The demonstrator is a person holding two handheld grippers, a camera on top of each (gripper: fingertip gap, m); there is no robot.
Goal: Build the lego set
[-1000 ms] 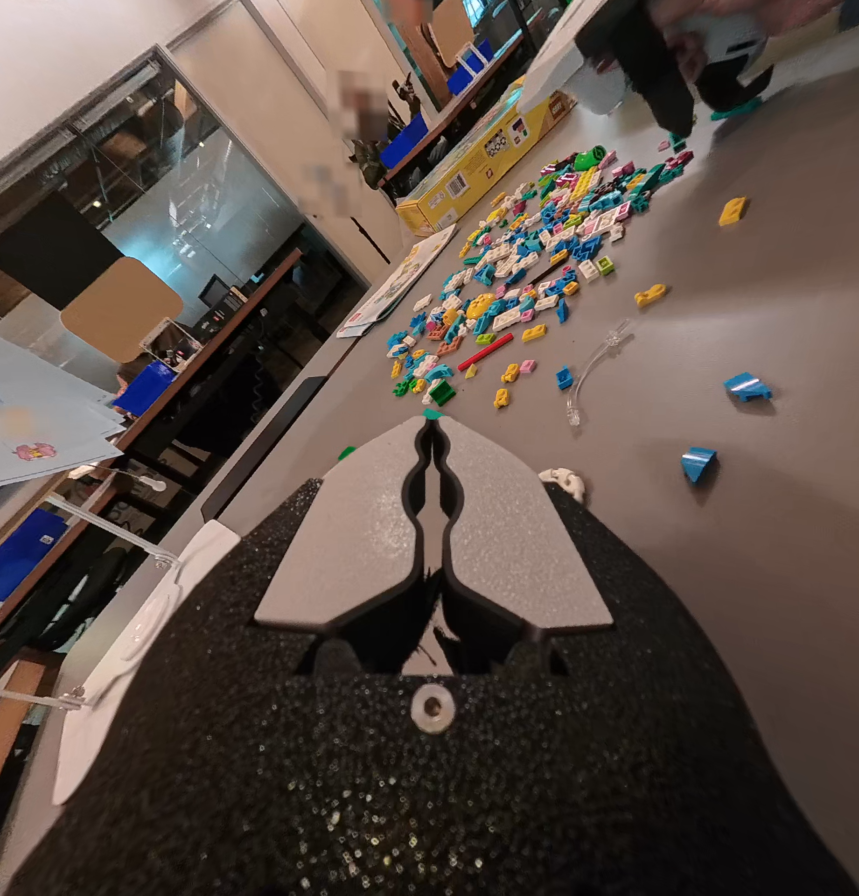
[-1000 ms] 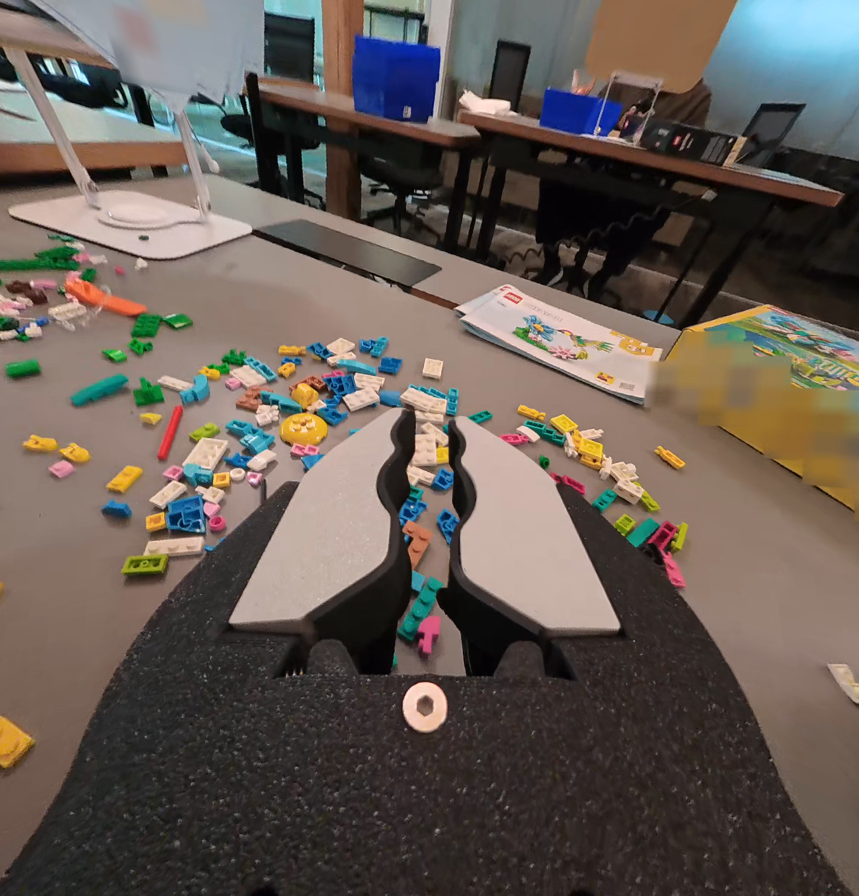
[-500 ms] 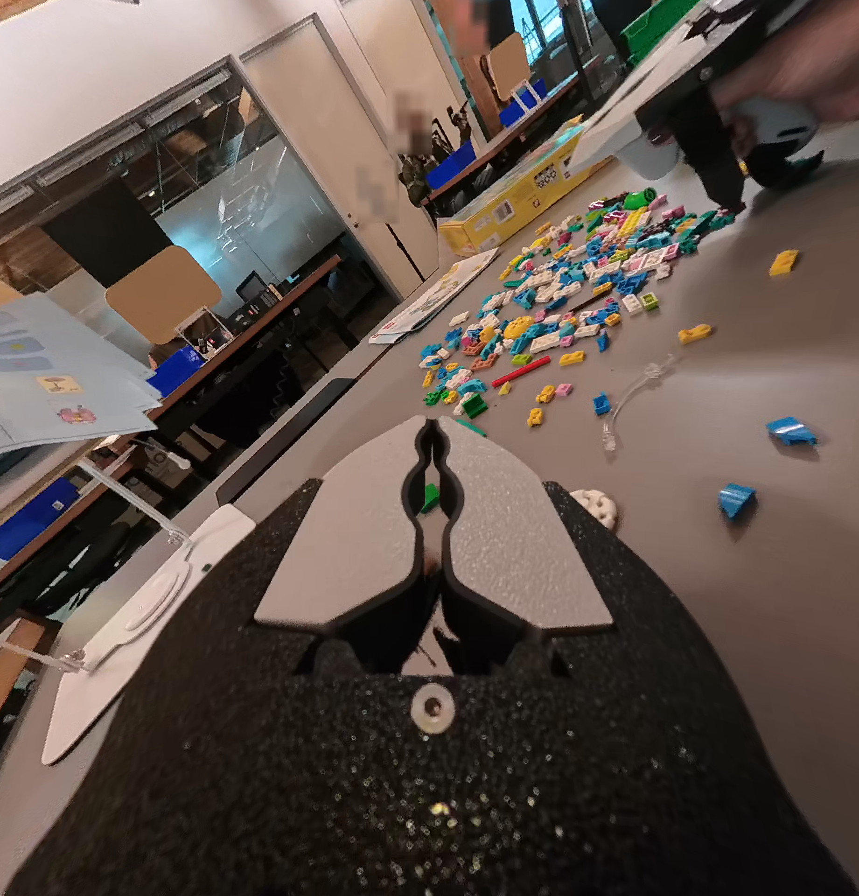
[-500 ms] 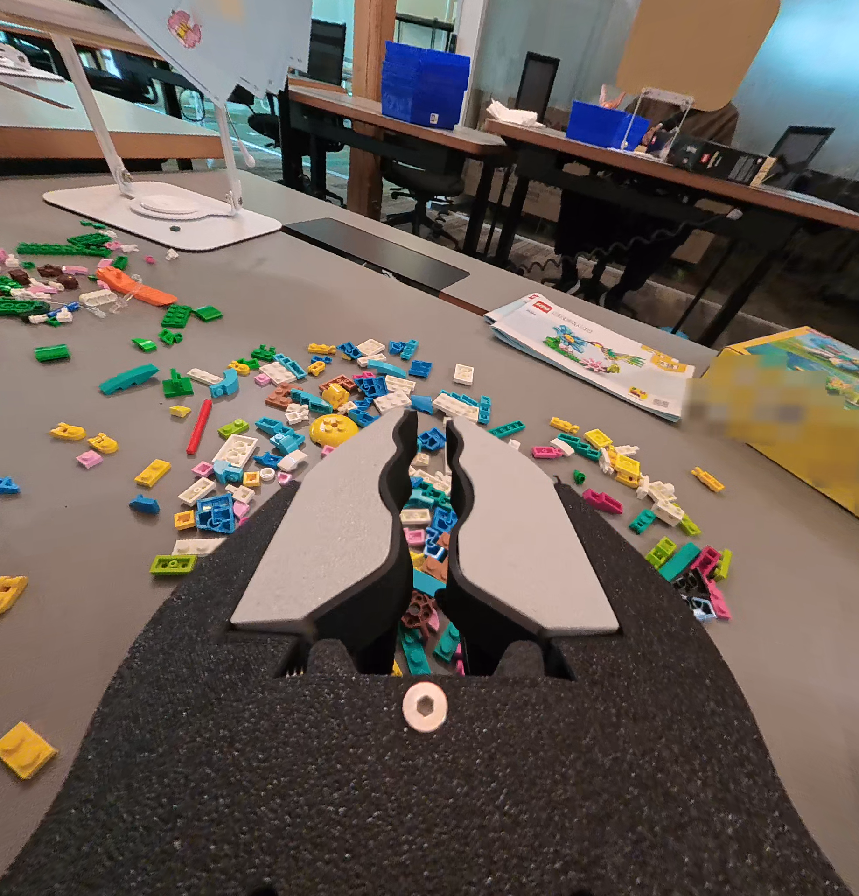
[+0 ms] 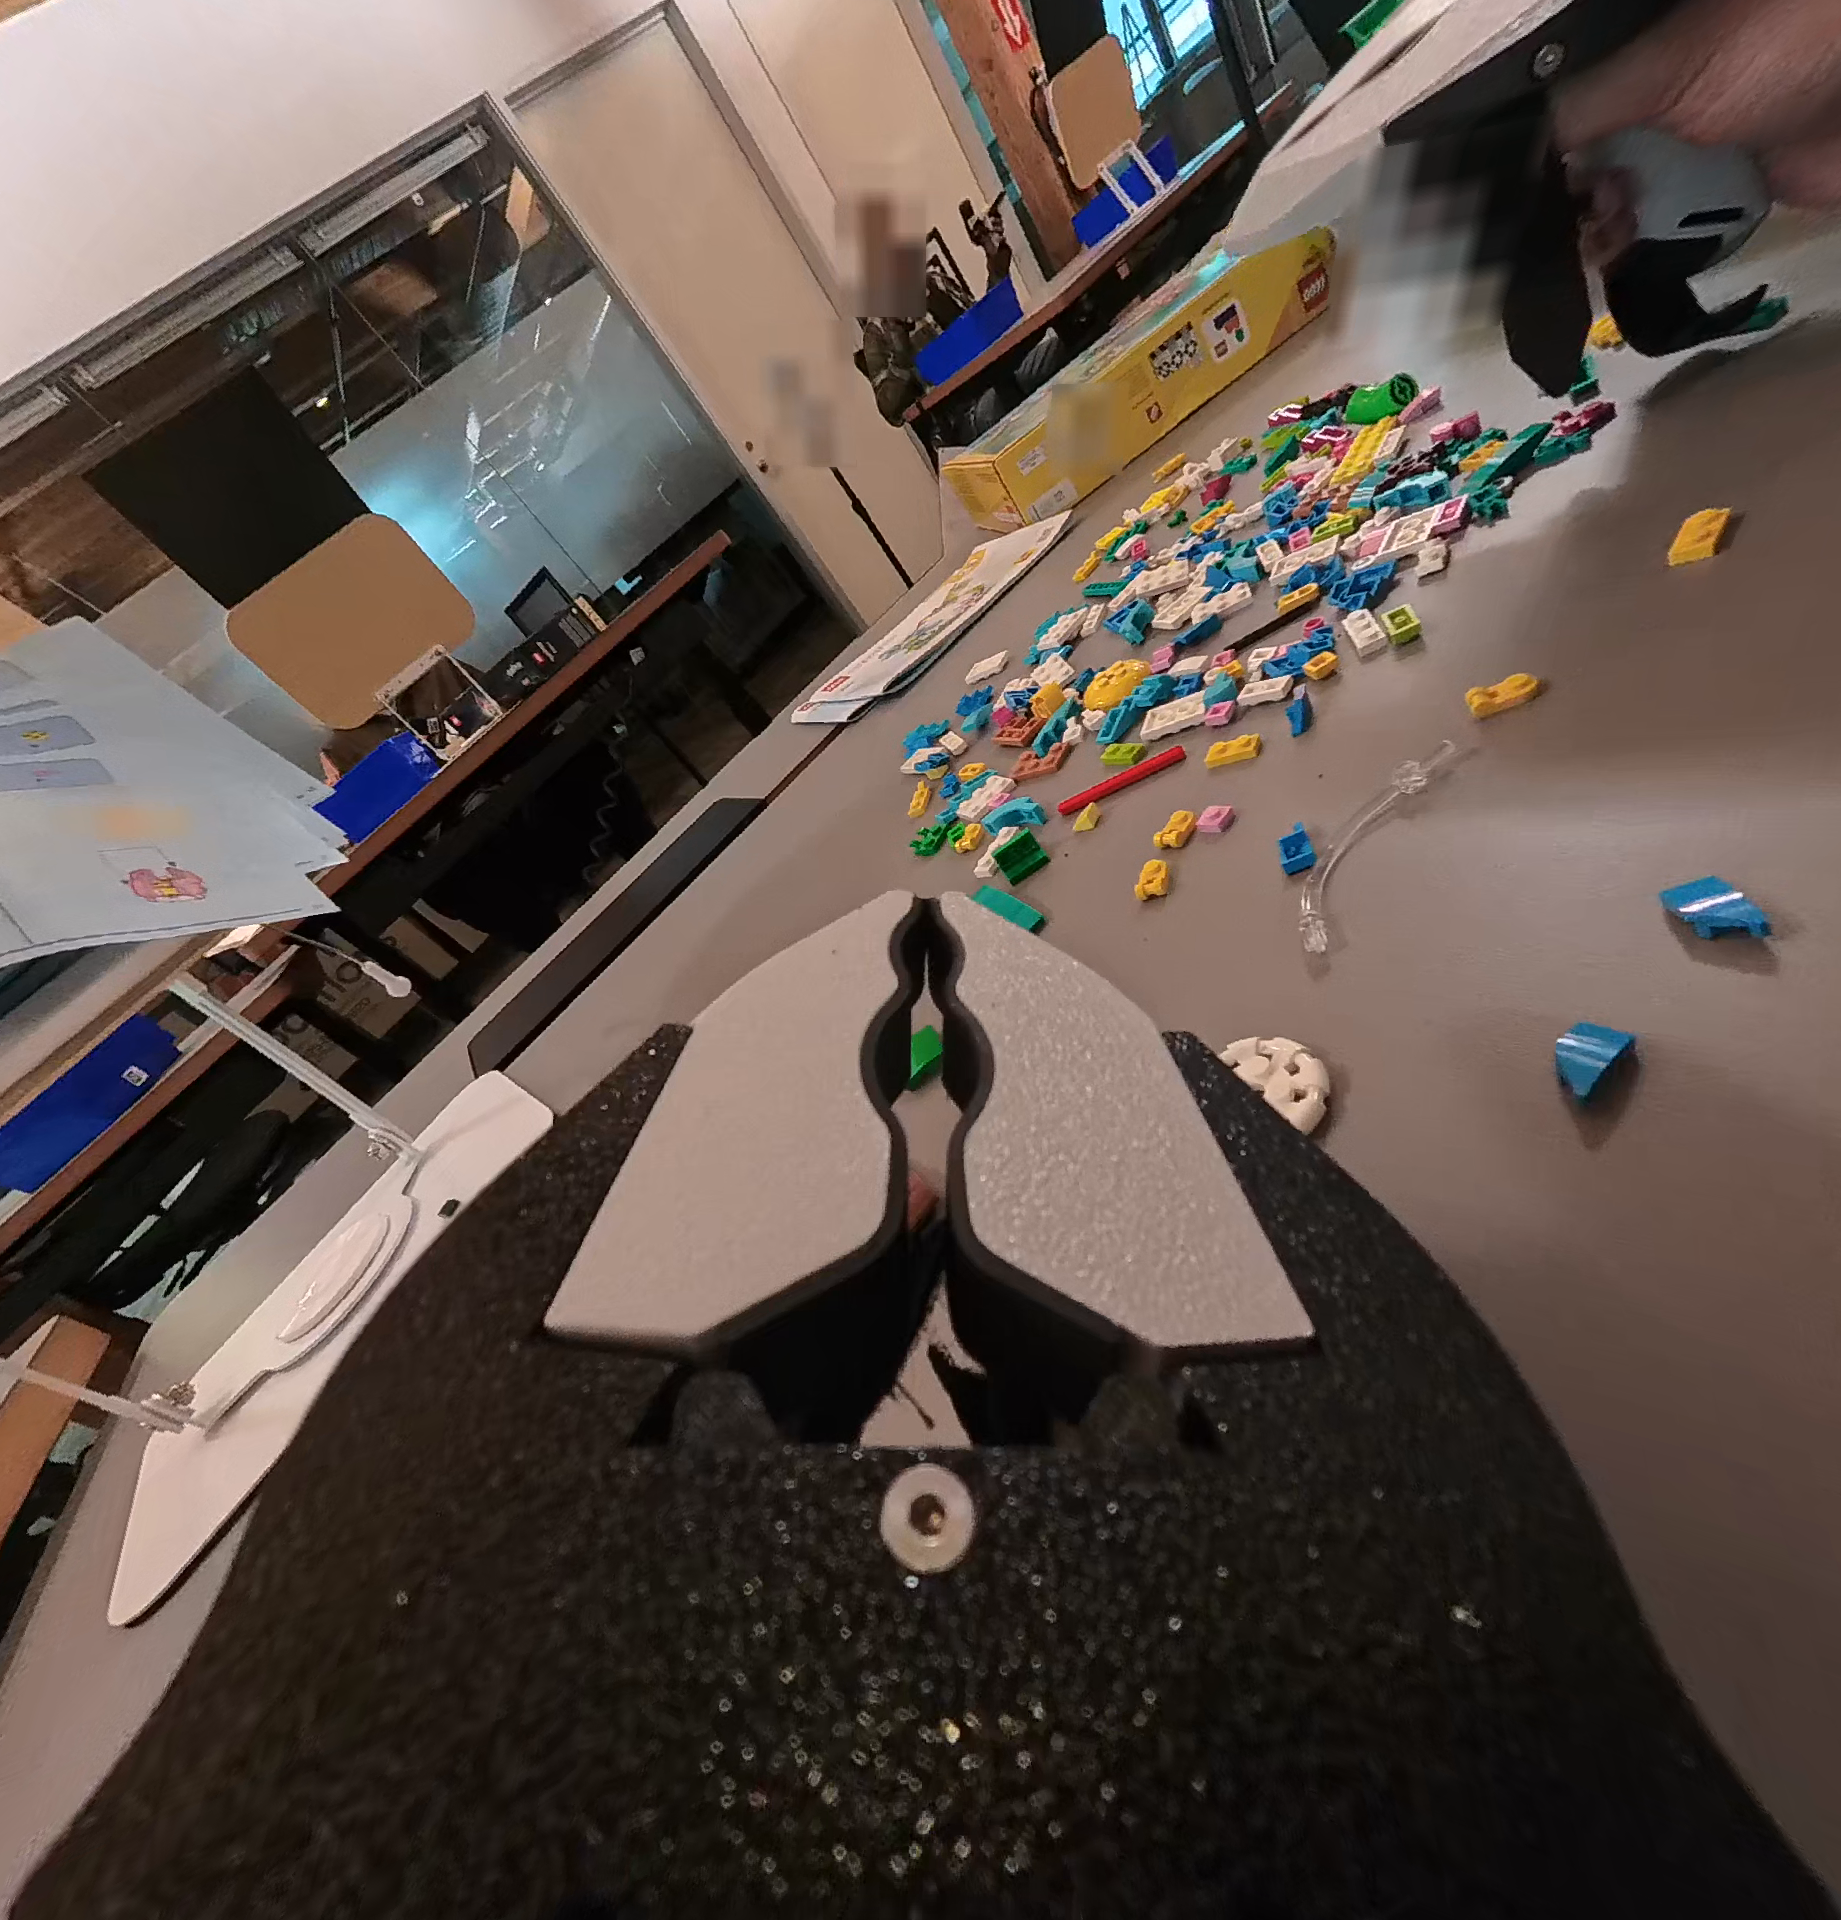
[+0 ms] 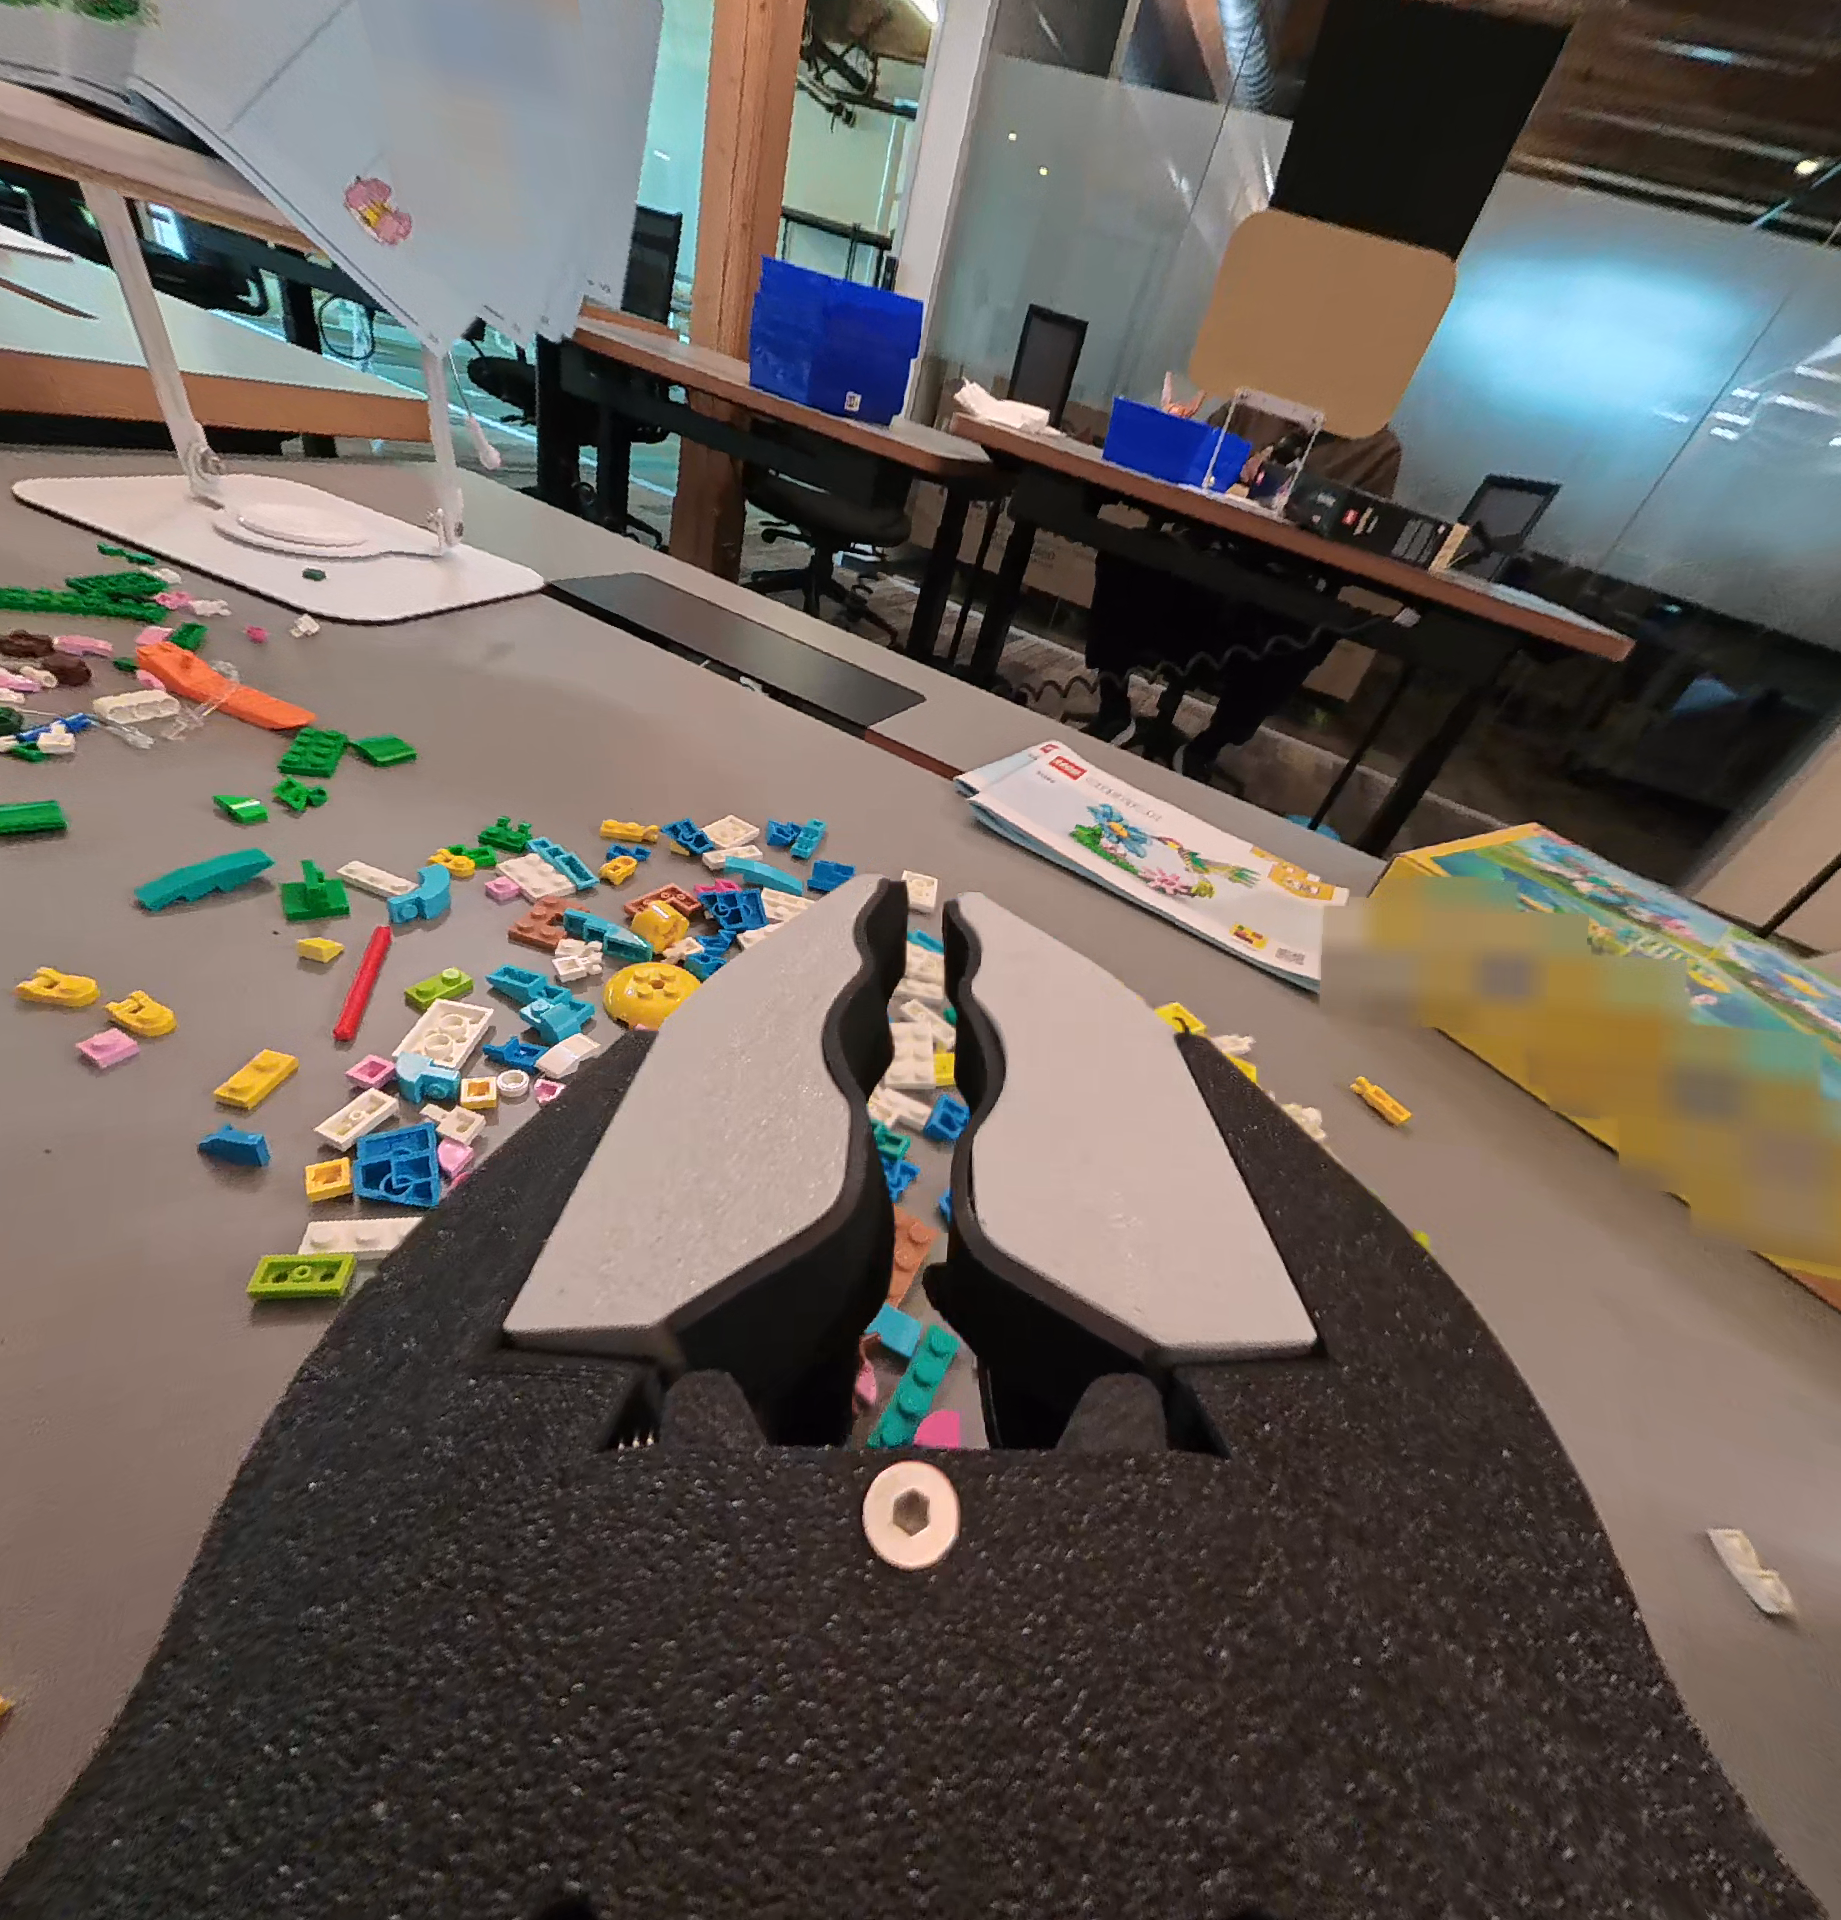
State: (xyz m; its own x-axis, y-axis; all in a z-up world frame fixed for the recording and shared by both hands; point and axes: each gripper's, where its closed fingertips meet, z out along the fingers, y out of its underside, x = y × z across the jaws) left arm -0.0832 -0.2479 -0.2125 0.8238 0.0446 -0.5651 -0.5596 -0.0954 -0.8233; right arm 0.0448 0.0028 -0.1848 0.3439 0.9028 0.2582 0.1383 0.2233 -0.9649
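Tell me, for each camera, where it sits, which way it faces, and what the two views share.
Left wrist view: sits on the left tool, tilted, low over the grey table, looking along its nearly closed fingers toward the brick pile and the yellow box; the right tool and a hand show far off.
Right wrist view: sits on the right tool, above the brick pile, facing the instruction booklet and desks; only its own parted fingers show.
Shared: pile, booklet, box, red rod, white stand base.

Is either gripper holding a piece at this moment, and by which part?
No. The left gripper is shut on nothing visible; the right gripper is slightly open above the loose bricks, gripping none.
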